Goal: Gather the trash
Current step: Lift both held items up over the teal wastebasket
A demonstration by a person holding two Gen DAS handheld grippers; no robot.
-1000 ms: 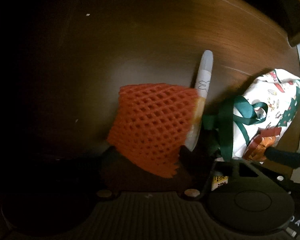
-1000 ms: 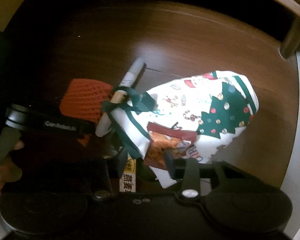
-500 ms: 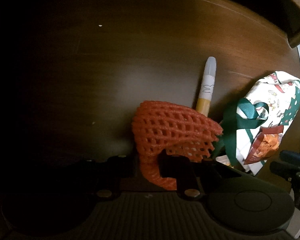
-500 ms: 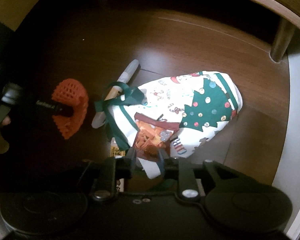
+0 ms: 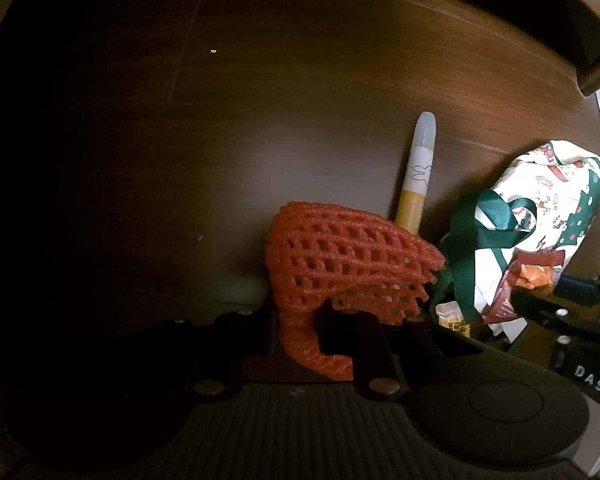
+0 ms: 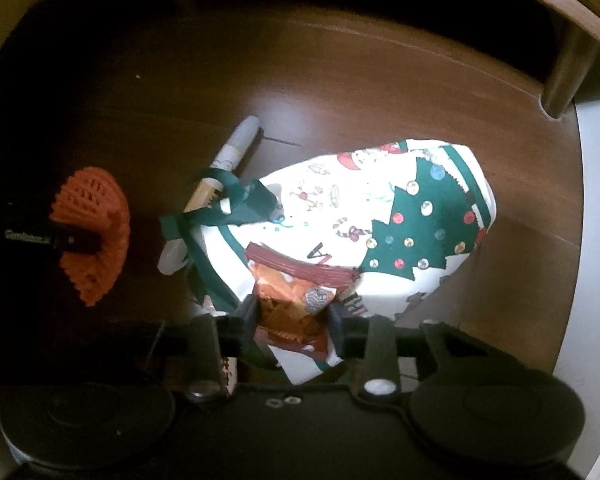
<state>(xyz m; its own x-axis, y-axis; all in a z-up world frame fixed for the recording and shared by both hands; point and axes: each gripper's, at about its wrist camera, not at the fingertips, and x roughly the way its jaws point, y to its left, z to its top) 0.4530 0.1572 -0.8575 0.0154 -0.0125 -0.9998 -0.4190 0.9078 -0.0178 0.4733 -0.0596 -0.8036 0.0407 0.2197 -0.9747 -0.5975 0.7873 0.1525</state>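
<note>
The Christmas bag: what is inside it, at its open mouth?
An orange snack wrapper sticks out of the bag, and the right gripper is shut on it. The bag's cloth covers anything deeper inside.

The left gripper (image 5: 295, 328) has closed its jaws onto the orange foam net (image 5: 348, 264), which a second ago lay flat and spread between them; the net now stands bunched and crumpled in the pinch.

"DAS" on right gripper (image 5: 588, 378), left gripper (image 6: 55, 239) lettering unreadable
</note>
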